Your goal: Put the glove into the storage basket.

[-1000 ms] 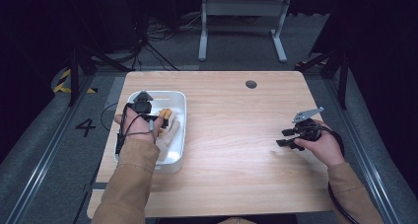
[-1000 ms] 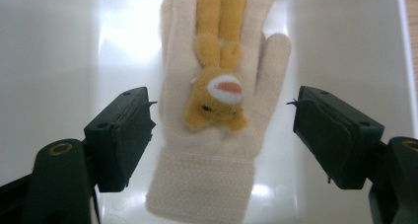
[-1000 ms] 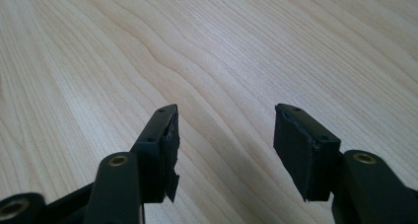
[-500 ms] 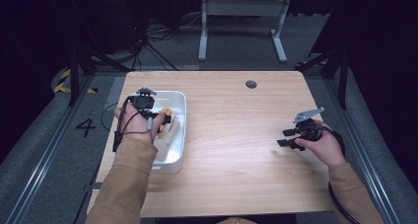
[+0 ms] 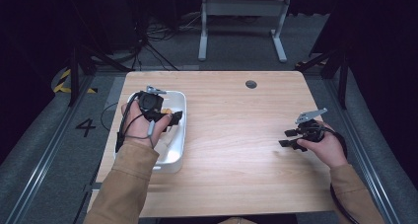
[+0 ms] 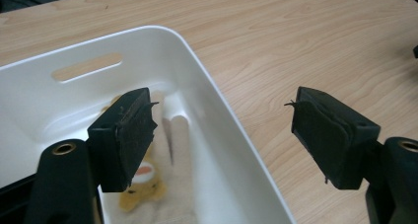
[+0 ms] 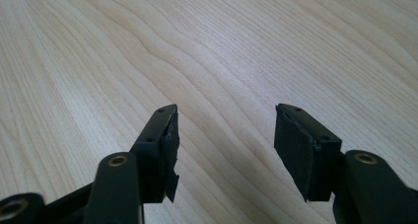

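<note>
The left gripper (image 6: 222, 135), jaws spread, hangs over the white tub (image 6: 231, 150); the soft toy (image 6: 148, 179) inside looks light and squashy, so pinch its body. The right gripper (image 7: 224, 145) sits spread, empty.

White bin (image 6: 226, 150), pale wood-grain table (image 7: 222, 51), perhaps yellow-cream toy (image 6: 148, 184)

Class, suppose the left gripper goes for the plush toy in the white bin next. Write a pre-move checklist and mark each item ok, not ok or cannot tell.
1. Left gripper open: ok, jaws wide apart.
2. Left gripper holds nothing: ok.
3. Toy in the bin: ok, on its floor.
4. Jaws straddle the toy: not ok, one is over the bin, the other over the table.
5. Toy's full outline readable: cannot tell, blurred and partly hidden by a jaw.
6. Right gripper out of the way: ok, open over bare table at the far side.
</note>
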